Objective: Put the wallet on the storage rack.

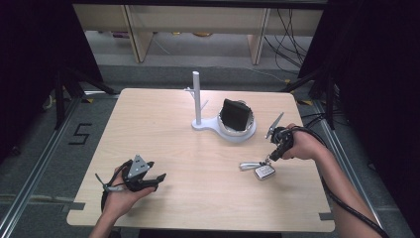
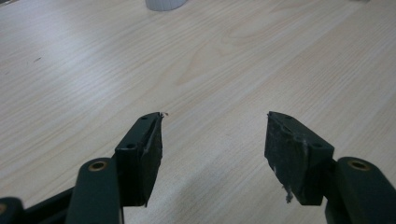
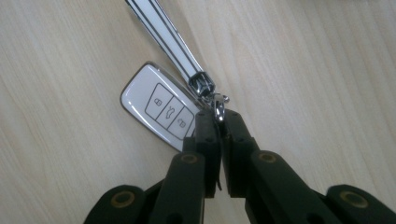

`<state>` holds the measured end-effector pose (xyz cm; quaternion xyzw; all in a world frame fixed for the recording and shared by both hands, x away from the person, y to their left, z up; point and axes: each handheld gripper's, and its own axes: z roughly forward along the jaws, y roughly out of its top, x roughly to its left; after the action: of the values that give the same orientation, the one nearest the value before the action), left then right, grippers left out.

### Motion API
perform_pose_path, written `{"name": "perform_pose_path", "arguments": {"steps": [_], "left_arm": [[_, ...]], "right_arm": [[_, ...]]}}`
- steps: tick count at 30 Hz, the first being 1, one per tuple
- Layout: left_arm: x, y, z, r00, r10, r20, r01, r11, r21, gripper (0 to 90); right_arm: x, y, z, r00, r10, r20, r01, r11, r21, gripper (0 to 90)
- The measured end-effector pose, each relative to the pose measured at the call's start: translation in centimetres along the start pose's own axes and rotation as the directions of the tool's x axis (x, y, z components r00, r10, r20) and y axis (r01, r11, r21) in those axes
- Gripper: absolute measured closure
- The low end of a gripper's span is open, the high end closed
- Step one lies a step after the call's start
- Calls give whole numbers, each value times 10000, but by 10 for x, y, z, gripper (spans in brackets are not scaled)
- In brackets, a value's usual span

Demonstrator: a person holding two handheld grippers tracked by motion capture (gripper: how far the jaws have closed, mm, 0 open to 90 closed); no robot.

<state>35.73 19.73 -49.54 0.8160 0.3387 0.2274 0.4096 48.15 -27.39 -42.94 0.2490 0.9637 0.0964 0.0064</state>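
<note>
1. High view: the car key fob [image 1: 264, 171] lies on the table [image 1: 163, 139] at lower right of centre, with its white strap [image 1: 247, 165] running out toward the left of the frame. The right gripper [image 1: 270, 158] comes down on it from the upper right, its jaws meeting at the metal ring where fob and strap join. The person's right hand [image 1: 297, 144] is just above and right of the fob, forearm rising from the bottom right corner, wrist bent so the tool slants down and leftward. The left gripper [image 1: 157, 179] rests low at lower left, well apart from the fob, held in a hand lying palm-up on the table edge. A white stand [image 1: 198, 99] with pegs and a dish holding a dark object [image 1: 235, 115] sit at upper centre, beyond the fob; I judge that the pegs are where the ring would hang.

2. Left gripper view: the jaws stand wide apart with bare wood between them. The stand's base [image 2: 164, 4] peeks in at the top edge, far ahead.

3. Right gripper view: the right gripper [image 3: 220, 122] has its jaws pressed together on the key ring [image 3: 218, 106], at the centre of the frame. The fob [image 3: 161, 108] lies flat to the left of the tips, buttons up, its long axis running from upper left to lower right. The strap [image 3: 166, 37] stretches straight away to the top of the frame. The grip is on the ring alone, so I expect that fob and strap would dangle below it when lifted.
</note>
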Motion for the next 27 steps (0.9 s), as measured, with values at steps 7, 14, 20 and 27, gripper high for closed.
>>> {"name": "perform_pose_path", "arguments": {"steps": [7, 14, 20, 27], "left_arm": [[-2, 7, 0, 9998, 150, 91, -149, 9998, -112, 365], [-13, 26, 6, 9956, -8, 935, 75, 9975, -707, 367], [-25, 48, 15, 9863, 95, 1647, 78, 9945, -1042, 355], [-36, 74, 27, 9664, 416, 2538, -19, 9879, -1549, 373]], "right_arm": [[2, 4, -10, 9999, -148, 49, 150, 9992, -367, 875], [12, 18, -33, 9986, -452, 280, 476, 9947, -911, 875], [23, 32, -51, 9966, -735, 377, 781, 9869, -1409, 875], [34, 50, -65, 9899, -1326, 494, 1401, 9675, -2105, 875]]}}
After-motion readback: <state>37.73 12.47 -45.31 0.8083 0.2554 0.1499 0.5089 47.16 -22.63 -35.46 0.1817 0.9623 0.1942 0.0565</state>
